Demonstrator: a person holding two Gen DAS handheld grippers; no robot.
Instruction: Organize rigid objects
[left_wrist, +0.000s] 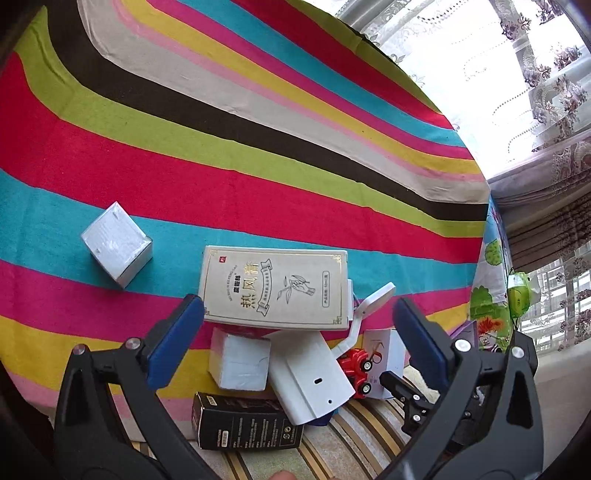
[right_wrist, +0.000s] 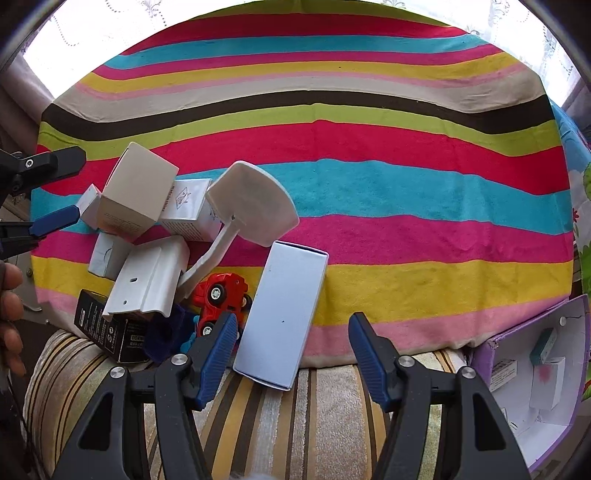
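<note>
Left wrist: beige box (left_wrist: 275, 288) between (untouched) fingers (left_wrist: 175, 341)

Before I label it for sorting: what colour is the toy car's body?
Red, clearest in the right wrist view: toy car.

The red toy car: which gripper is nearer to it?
Right. The right gripper has one finger just beside the red toy car; the left gripper stands open beyond the pile of boxes.

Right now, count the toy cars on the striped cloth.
1. The red toy car lies in the pile, between the white stand and the pale box; boxes could hide others.
</note>
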